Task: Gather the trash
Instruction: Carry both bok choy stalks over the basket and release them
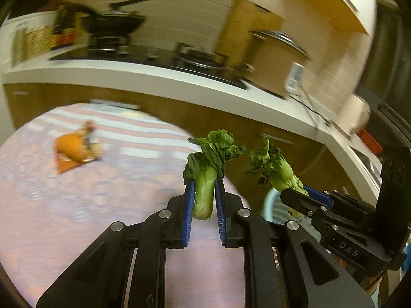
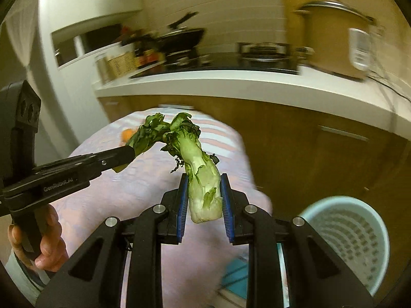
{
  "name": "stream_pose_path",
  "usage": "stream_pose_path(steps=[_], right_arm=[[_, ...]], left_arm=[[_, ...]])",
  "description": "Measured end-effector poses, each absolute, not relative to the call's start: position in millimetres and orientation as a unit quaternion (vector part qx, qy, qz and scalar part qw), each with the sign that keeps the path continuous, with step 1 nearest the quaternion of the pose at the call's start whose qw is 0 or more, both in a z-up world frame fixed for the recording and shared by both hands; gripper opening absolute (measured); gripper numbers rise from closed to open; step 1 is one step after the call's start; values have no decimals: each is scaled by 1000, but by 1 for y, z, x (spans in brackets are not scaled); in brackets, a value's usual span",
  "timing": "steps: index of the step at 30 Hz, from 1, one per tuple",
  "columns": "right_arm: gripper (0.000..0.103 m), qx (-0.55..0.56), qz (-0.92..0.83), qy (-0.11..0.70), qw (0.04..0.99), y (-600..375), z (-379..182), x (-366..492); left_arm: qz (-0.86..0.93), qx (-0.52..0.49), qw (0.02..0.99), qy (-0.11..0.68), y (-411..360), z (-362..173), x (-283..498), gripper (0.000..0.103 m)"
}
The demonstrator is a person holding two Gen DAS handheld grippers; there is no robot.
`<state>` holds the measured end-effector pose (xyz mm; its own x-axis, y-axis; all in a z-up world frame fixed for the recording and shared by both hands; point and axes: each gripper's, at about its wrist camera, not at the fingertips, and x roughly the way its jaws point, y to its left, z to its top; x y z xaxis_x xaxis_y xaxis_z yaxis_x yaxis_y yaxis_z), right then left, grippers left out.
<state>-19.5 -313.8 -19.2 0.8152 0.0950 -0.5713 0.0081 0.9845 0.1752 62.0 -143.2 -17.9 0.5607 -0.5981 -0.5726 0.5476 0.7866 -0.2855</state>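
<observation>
We are carrying two wilted greens off the tabletop (image 1: 77, 218) toward the bin. On the left, an orange wrapper (image 1: 77, 155) is lying on the patterned pink cloth, well apart from us; it is blurred, so it may be a snack packet with scraps, and we judge it is trash left to collect. Next, our left gripper (image 1: 203, 192) is clenching its blue-padded jaws on the pale stem of the left green (image 1: 206, 169), leaves pointing up. Further right, our right gripper (image 2: 203, 195) is gripping the right green (image 2: 203, 179) the same way, stem down between the jaws. Far right and lower, the pale basket (image 2: 380, 236) is standing on the floor just beside the tabletop, and it looks empty from here. So the pick-up of these two is done, while dropping them in and fetching the wrapper are remaining.

Beyond the tabletop, a white kitchen counter (image 2: 231, 84) over wooden cupboards is holding a black pan (image 2: 179, 38) on a hob and a large lidded pot (image 2: 331, 36).
</observation>
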Motion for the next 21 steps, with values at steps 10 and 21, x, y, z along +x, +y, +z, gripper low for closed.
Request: stream_pose_path(steps=[10, 21], right_arm=[[21, 127, -70, 306, 941, -405, -41, -85], [21, 161, -138, 317, 925, -466, -66, -125]], left_arm=[[-401, 10, 848, 347, -240, -31, 24, 15], [-440, 57, 817, 369, -323, -59, -3, 15]])
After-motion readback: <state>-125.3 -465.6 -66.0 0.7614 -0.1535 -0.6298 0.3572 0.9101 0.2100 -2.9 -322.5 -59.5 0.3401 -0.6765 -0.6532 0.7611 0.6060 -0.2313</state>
